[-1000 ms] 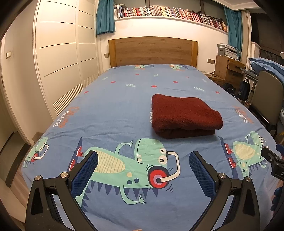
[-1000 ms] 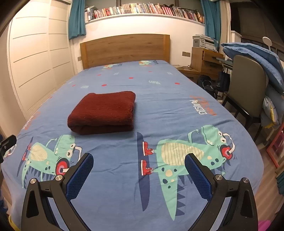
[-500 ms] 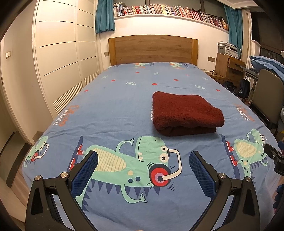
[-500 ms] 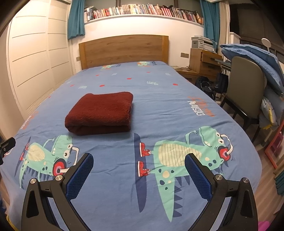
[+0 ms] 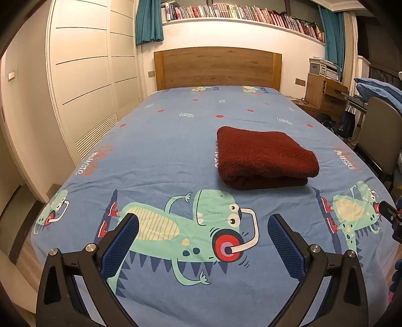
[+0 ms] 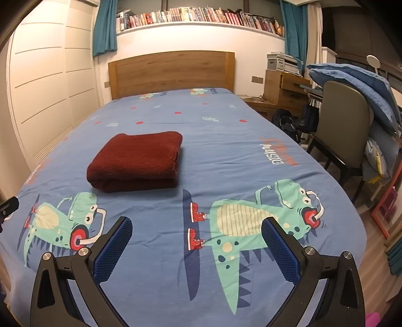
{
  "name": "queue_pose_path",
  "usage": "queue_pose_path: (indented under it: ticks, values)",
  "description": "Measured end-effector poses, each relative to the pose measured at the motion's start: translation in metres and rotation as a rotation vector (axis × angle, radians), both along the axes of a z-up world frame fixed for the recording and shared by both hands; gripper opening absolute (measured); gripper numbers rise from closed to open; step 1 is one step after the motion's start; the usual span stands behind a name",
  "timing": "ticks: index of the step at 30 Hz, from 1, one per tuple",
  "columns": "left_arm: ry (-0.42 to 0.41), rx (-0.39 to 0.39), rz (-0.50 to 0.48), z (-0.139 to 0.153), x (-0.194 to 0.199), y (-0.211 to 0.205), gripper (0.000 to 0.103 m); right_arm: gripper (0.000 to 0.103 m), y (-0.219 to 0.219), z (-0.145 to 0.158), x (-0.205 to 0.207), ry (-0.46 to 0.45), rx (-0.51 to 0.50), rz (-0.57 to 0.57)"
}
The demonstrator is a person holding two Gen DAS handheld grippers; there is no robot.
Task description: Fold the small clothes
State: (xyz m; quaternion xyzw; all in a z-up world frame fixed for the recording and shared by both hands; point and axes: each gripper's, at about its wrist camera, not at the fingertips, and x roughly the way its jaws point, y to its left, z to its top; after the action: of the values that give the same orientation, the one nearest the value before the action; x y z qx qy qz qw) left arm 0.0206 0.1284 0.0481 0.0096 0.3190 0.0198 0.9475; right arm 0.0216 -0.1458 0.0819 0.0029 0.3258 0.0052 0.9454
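Folded dark-red garment (image 5: 263, 156) lies on the bed (image 5: 176, 140), a compact rectangular bundle of fuzzy, towel-like cloth with its stacked layers showing along the side that faces the foot edge. It sits about midway along the bed's length and roughly centred between the two long edges; the fisheye bend makes it hard to say whether it lies nearer one of them. In the right wrist view the same bundle (image 6: 137, 161) appears left of centre, with the green dinosaur print (image 6: 263, 221) of the blue sheet between it and the foot edge.

The left gripper (image 5: 202, 237) hangs over the foot edge of the bed with its jaws spread wide, blue-padded fingers (image 5: 119, 247) far apart and nothing between them but the printed sheet. It is well apart from the garment. The right gripper (image 6: 196, 240) is in the same state: fingers (image 6: 281, 252) splayed fully, holding nothing, poised above the foot edge and well clear of the cloth.

A wooden headboard (image 5: 216, 66) stands at the far edge, with a shelf of books (image 5: 241, 15) on the wall above it. White wardrobe doors (image 5: 83, 83) run beside the bed's left edge, and a chair (image 6: 344, 130) stands off the right edge with blue bedding (image 6: 356, 85) heaped behind it.
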Motion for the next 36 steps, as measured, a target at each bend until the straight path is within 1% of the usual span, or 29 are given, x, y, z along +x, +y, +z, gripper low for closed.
queue_pose_path:
  ticks: [36]
  values:
    - [-0.005,-0.001,-0.008,-0.0019,-0.0024,-0.0031,0.101,0.103,0.0021,-0.0015,-0.0016,0.003,-0.010,-0.003]
